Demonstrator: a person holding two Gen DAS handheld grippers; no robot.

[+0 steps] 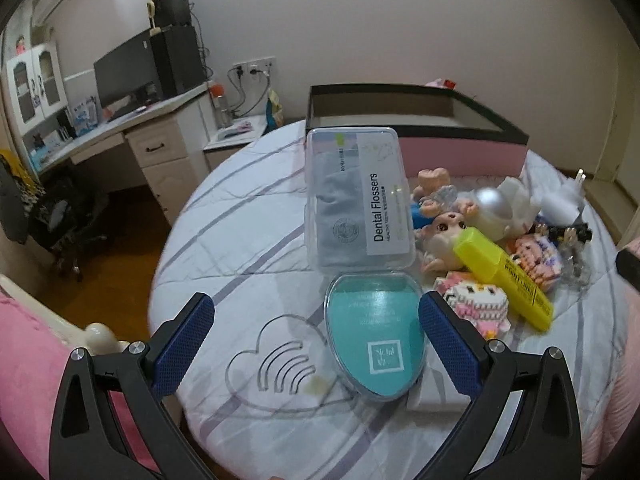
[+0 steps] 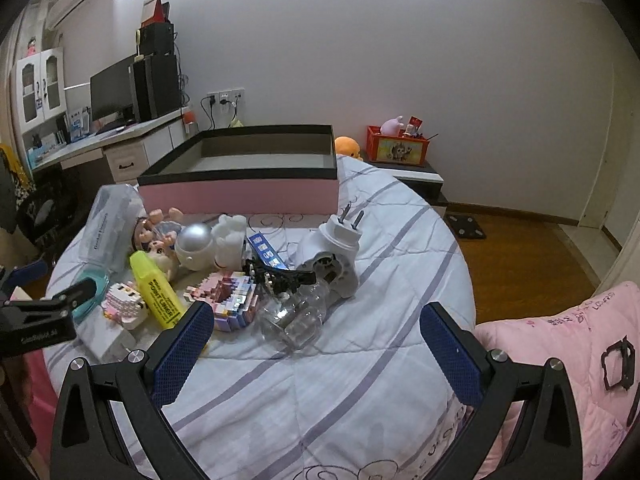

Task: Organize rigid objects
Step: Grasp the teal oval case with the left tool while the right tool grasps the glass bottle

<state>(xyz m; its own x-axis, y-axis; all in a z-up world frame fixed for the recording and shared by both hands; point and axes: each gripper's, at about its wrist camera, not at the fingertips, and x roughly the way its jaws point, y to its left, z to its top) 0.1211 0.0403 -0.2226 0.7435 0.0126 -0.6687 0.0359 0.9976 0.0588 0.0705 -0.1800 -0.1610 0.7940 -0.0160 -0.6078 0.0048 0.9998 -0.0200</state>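
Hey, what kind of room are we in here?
Most likely a bedroom: toys are piled on a quilted bed cover, a desk carries a computer monitor, and a pink quilt lies alongside.

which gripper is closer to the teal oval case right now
Left. The left gripper hangs open right over the teal oval case, one finger beside it. The right gripper is open farther right, past the toy pile.

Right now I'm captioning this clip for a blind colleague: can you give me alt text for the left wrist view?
The open left gripper hovers over a teal oval case on a striped bedsheet. Beyond it lies a clear Dental Flossers box, with a yellow highlighter and small toys to the right, and a pink open storage box behind.
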